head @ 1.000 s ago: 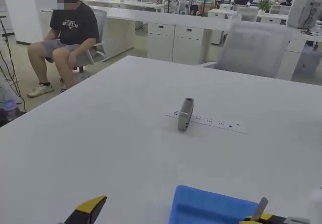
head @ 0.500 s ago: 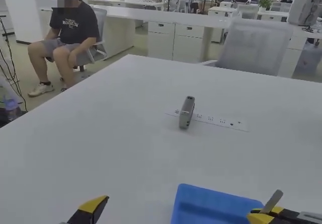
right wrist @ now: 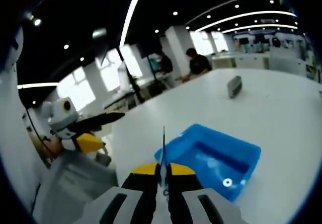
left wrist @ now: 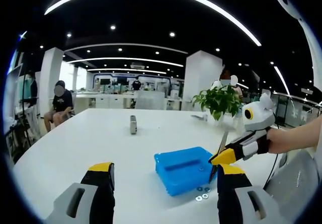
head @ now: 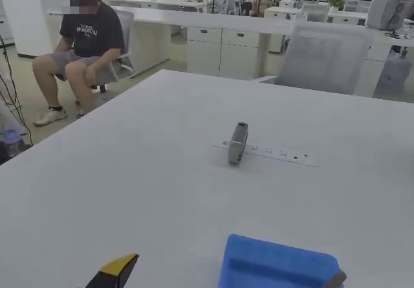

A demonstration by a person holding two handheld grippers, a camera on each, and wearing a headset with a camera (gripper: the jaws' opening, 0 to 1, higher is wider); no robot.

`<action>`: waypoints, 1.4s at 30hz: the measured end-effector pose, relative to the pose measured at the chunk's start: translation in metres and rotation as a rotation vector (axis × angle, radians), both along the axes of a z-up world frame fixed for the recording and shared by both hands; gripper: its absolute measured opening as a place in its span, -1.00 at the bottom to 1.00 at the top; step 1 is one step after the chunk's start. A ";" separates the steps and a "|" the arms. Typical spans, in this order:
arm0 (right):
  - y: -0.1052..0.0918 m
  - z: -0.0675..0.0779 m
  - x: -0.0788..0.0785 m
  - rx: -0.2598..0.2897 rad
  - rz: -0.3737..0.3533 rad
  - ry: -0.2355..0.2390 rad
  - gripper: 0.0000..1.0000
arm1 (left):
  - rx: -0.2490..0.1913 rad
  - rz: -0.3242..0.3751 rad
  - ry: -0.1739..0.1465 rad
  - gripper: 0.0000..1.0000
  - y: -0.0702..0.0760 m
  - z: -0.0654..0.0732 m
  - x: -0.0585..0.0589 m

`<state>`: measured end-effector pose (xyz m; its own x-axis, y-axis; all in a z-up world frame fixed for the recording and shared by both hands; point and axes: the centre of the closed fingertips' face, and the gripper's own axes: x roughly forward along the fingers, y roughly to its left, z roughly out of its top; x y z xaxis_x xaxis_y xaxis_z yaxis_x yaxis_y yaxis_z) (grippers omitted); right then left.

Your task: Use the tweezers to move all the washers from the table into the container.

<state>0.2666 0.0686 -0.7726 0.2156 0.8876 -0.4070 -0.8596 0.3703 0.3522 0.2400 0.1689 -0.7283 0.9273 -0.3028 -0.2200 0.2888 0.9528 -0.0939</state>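
Note:
A blue container [head: 259, 248] stands at the near edge of the white table [head: 162, 171]. In the left gripper view a few small washers [left wrist: 201, 197] lie on the table just beside the blue container [left wrist: 173, 183]. My right gripper [right wrist: 163, 171] is shut on thin metal tweezers [right wrist: 163, 146], which point over the blue container [right wrist: 251, 156]; one washer [right wrist: 227, 182] lies inside it. From the left gripper view the right gripper [left wrist: 236, 148] holds the tweezers [left wrist: 220, 151] tip-down above the loose washers. My left gripper [left wrist: 165, 169] is open and holds nothing; one yellow tip [head: 118, 267] shows in the head view.
A grey device [head: 237, 143] stands mid-table beside a flush socket strip [head: 278, 153]. A grey chair [head: 323, 58] is at the far edge. A person [head: 81, 35] sits beyond the table's left side. A potted plant [left wrist: 219, 100] stands at the right.
The right gripper with the tweezers has dropped toward the lower right edge of the head view; just the tweezers' end still shows. The left gripper's tip has stayed put.

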 end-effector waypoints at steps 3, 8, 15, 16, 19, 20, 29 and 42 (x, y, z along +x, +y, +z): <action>0.002 -0.017 -0.004 -0.043 0.023 0.005 -0.93 | 0.003 -0.002 -0.001 0.70 0.000 0.000 0.000; 0.000 -0.034 -0.008 -0.087 0.043 0.005 -0.93 | 0.001 0.002 0.002 0.70 0.000 0.000 0.000; 0.000 -0.039 -0.008 -0.097 0.045 0.009 -0.93 | 0.005 0.000 0.003 0.69 0.000 0.000 0.000; 0.001 -0.040 -0.008 -0.101 0.050 0.006 -0.93 | 0.004 0.000 0.005 0.69 0.000 -0.001 -0.001; 0.002 -0.042 -0.010 -0.113 0.062 -0.001 -0.93 | 0.007 0.000 0.005 0.69 0.000 -0.001 -0.001; 0.002 -0.043 -0.011 -0.117 0.064 -0.002 -0.93 | 0.006 0.000 0.004 0.69 0.000 -0.001 -0.001; 0.002 -0.046 -0.014 -0.141 0.093 -0.036 -0.92 | 0.008 0.000 0.006 0.69 0.000 -0.001 -0.001; 0.005 -0.047 -0.032 -0.272 0.263 -0.295 -0.92 | 0.017 -0.002 0.013 0.69 0.000 -0.003 -0.001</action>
<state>0.2347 0.0740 -0.8200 0.1392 0.7974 -0.5872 -0.9851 0.1720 0.0000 0.2392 0.1687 -0.7311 0.9237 -0.3011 -0.2371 0.2898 0.9536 -0.0819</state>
